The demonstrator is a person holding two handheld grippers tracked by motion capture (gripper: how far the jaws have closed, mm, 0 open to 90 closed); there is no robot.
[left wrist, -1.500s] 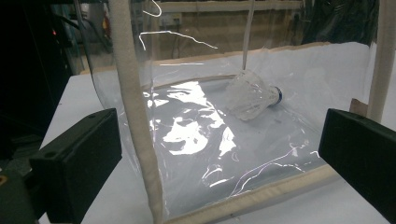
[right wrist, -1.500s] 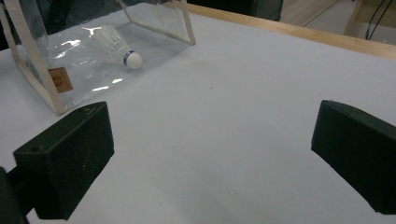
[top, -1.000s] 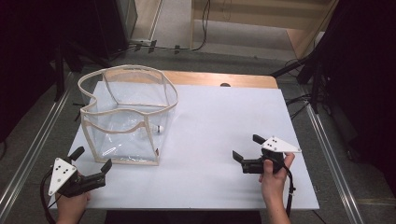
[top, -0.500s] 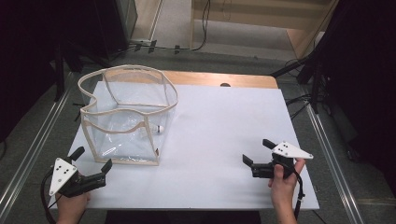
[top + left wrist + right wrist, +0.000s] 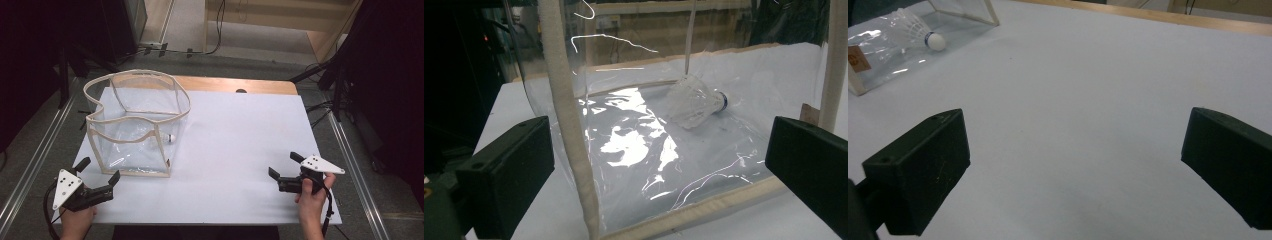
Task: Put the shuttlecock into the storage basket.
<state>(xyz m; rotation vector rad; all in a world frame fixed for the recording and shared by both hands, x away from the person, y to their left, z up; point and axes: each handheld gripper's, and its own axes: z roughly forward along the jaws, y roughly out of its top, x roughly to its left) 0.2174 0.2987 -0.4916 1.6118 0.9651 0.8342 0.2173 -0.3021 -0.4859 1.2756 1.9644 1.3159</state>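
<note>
Both grippers, left gripper (image 5: 98, 171) and right gripper (image 5: 284, 167), are matte black with blocky rectangular jaws, each carrying a pale grey triangular plate with dark holes and trailing a black cable.

L gripper (image 5: 98, 170) & R gripper (image 5: 283, 165) both w/ fingers spread wide, held low, hands at near edge.

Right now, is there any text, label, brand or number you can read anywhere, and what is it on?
No text can be read.
Small orange-brown tag on the corner of the clear plastic bag: marks too small and blurred to read.
Shuttlecock inside the bag: blue band at the cork, no legible print.
Left tongs and right tongs: no markings visible.
</note>
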